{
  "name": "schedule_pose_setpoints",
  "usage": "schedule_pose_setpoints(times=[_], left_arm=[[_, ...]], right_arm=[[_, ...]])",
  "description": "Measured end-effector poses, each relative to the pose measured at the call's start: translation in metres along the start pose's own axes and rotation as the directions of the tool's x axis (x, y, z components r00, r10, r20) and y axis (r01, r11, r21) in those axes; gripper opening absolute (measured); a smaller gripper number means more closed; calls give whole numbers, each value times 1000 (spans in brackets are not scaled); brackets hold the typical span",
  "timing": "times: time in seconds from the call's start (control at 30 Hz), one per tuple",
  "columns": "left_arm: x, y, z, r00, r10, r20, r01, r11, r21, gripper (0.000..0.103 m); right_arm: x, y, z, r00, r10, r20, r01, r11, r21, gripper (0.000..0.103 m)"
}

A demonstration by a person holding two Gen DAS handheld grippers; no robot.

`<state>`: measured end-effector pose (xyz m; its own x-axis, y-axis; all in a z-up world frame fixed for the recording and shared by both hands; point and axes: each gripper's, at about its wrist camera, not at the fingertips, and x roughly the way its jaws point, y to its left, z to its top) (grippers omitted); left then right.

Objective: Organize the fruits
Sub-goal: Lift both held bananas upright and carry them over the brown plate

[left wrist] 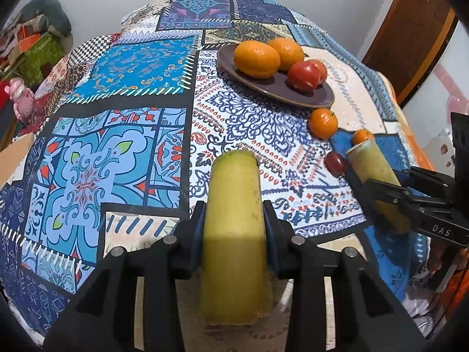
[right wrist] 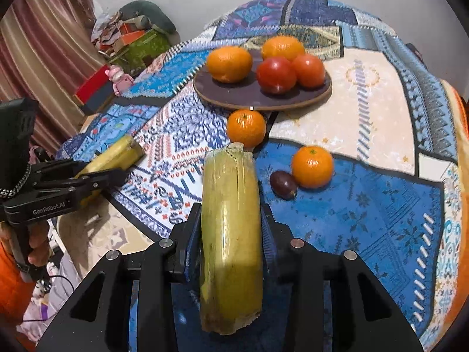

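Only two pieces of lettering can be read, both printed in pale characters on the black bodies of the tools. In the left wrist view, the side of the right hand-held gripper (left wrist: 381, 196) carries the letters "DAS" — the visible fragment of whatever is printed there, near the frame's right edge. In the right wrist view, the side of the left hand-held gripper (right wrist: 99, 176) bears "GenRobot.AI" along its lower bar — nothing else in either view, neither on the patterned cloth nor on the boxes in the background, is legible.
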<state>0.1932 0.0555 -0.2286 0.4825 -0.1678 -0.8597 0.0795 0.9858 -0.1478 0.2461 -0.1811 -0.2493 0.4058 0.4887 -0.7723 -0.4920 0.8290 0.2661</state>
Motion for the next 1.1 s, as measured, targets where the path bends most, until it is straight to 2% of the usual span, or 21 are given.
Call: schedule_pose_setpoints(times=[0.3, 0.5, 0.6, 0.73, 0.93, 1.1], left_arm=[[-6, -4, 15, 999, 24, 37, -25, 999, 22, 37], [12, 4, 10, 999, 18, -27, -17, 1000, 9, 37], [13, 7, 9, 1000, -4, -15, 4, 1000, -3, 37], [16, 2, 10, 1000, 11, -7, -11, 1000, 20, 37], [27, -6, 31, 999, -23, -28, 24, 999, 25, 37], [29, -17, 51, 1000, -22, 5, 22, 999, 41, 37]], right_arm=[[-10, 2, 33, 996, -12, 83, 13, 1000, -18, 35], [-15, 5, 42, 995, -6, 103, 9, 999, -32, 35], [-17, 5, 44, 994, 3, 110, 1, 999, -33, 35], [-21, 4, 50, 992, 5, 123, -1, 1000, -30, 35], [-31, -2, 63, 987, -15, 157, 18, 1000, -18, 35], [-36, -9, 75, 984, -41, 171, 47, 999, -28, 35]])
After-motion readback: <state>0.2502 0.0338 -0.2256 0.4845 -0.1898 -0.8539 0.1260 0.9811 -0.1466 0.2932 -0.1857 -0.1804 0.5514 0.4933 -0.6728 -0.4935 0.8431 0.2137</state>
